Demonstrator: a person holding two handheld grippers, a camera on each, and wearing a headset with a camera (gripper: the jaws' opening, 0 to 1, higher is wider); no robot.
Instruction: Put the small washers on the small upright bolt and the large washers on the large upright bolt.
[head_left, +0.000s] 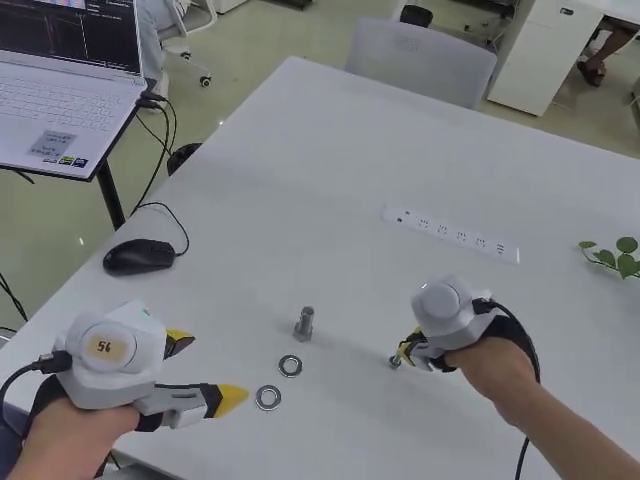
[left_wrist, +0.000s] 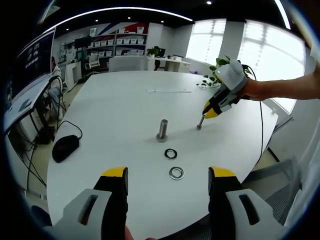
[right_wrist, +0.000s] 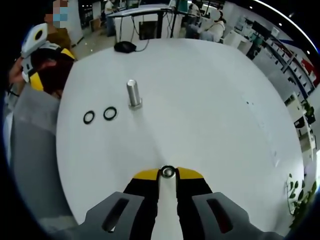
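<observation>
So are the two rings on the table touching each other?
Apart. In the left gripper view, a strip of bare table shows between the far washer and the near washer.

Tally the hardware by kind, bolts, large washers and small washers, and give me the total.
Bolts: 2 (large bolt, small bolt)
Large washers: 2 (near washer, far washer)
Small washers: 1, small washer in right gripper
Total: 5

shiny metal washers (head_left: 290, 365) and bolt (head_left: 304, 323) on a smooth matt table (head_left: 330, 180)
</observation>
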